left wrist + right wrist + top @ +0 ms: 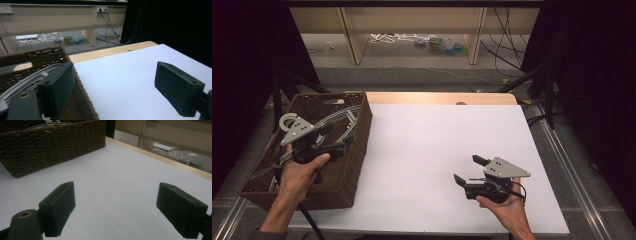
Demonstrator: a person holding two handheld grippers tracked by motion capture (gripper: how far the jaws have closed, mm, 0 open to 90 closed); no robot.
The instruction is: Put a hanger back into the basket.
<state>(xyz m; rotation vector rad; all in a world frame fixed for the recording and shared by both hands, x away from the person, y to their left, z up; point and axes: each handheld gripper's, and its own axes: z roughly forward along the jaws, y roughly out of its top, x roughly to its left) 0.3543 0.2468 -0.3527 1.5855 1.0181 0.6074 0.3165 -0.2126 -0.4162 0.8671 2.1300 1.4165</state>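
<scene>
Grey hangers lie in the basket; left tongs and right tongs gape wide, empty, so little looks left.

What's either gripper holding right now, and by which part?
Nothing. The left gripper is open over the wicker basket, above the grey hangers, with nothing between its jaws. The right gripper is open over the white tabletop.

Left gripper over the brown wicker basket at the table's left edge, jaws apart, nothing between them. Grey curved hangers lie in the basket. Right gripper low over the white table sheet, jaws apart, empty.
</scene>
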